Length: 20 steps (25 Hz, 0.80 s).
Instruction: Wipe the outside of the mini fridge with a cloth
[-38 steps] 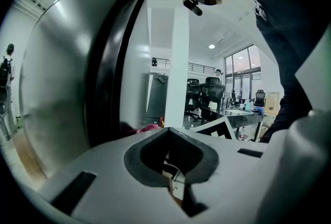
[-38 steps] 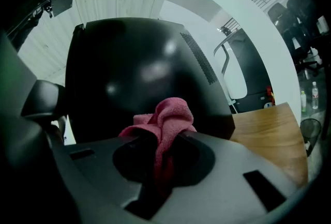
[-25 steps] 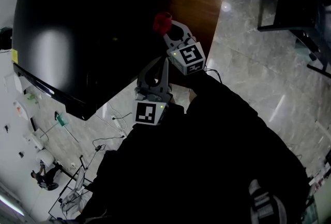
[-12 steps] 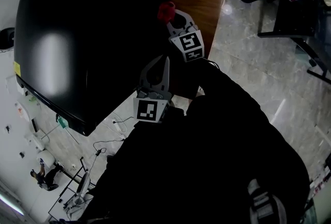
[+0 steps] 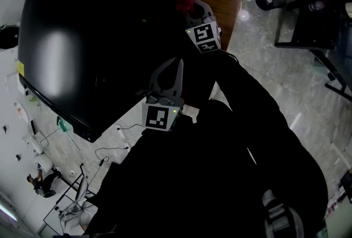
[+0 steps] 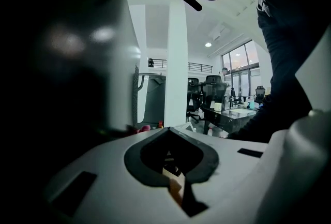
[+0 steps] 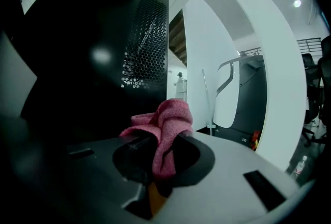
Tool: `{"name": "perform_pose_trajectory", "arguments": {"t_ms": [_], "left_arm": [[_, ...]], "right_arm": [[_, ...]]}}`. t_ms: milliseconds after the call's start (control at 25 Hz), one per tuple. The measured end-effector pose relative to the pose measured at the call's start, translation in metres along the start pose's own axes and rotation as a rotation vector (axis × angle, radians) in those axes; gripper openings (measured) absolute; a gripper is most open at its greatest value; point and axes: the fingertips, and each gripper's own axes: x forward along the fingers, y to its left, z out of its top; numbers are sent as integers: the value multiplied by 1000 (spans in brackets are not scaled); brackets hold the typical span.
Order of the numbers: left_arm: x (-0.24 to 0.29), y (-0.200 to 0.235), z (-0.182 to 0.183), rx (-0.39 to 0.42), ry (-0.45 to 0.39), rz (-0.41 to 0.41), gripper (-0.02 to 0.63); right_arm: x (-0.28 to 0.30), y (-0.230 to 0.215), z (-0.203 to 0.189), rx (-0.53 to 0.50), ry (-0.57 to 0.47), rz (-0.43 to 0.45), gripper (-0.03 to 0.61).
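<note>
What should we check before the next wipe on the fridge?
1. Cloth pinched in the right gripper: ok.
2. Cloth touching the fridge: cannot tell; it sits right at the fridge's edge.
3. Left gripper shut with nothing in it: ok.
4. Left gripper out of the cloth's way: ok, it is apart, nearer the person.
5. Fridge side free of smudges: cannot tell, too dark and shiny.

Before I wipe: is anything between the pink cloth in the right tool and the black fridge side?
Nothing visible. The right tool is shut on the cloth, and the mini fridge panel lies directly beyond it with no object between. Whether cloth touches panel can't be told.
</note>
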Motion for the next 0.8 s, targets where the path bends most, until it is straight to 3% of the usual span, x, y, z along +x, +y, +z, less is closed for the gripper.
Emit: {"name": "perform_pose_trajectory", "arguments": {"t_ms": [240, 360, 600, 800], "left_arm": [[-31, -7, 19, -32, -33, -42, 5], [-71, -14, 27, -61, -37, -97, 5], [-176, -7, 31, -92, -28, -153, 5], [-249, 22, 38, -115, -103, -125, 5]], "right_arm": [[-38, -15, 37, -62, -81, -3, 52], [-88, 3, 63, -109, -98, 59, 52], [-197, 100, 124, -174, -131, 179, 52], [-242, 204, 176, -82, -134, 290, 54]]}}
